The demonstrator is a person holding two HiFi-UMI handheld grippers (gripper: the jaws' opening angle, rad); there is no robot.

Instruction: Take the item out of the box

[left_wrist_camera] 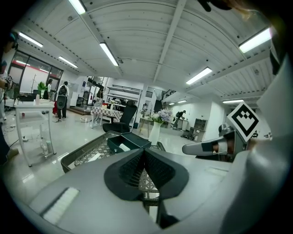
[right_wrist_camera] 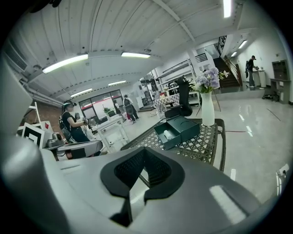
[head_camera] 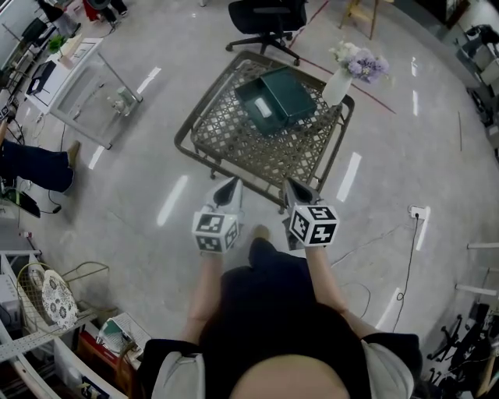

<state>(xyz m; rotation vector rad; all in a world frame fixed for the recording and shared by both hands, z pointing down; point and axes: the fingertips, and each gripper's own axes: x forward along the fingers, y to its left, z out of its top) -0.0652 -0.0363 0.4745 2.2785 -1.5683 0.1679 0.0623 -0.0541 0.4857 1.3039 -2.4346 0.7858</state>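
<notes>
Open dark green box (head_camera: 278, 97) on brown lattice worktop (head_camera: 257, 153), small white item (head_camera: 263, 107) lying inside it, left tool (head_camera: 228, 185) and right tool (head_camera: 292, 188) both closed, empty — side by side at the worktop's near edge

The open box (head_camera: 290, 95) sits toward the far side of the tabletop (head_camera: 234, 148), with a rolled item (head_camera: 262, 107) in its left half. A vase of flowers (head_camera: 340, 82) stands just right of the box, at the far right corner. An office chair (head_camera: 265, 23) stands behind the tabletop. The left gripper (head_camera: 231, 184) and the right gripper (head_camera: 290, 185) are side by side before its near edge.
</notes>
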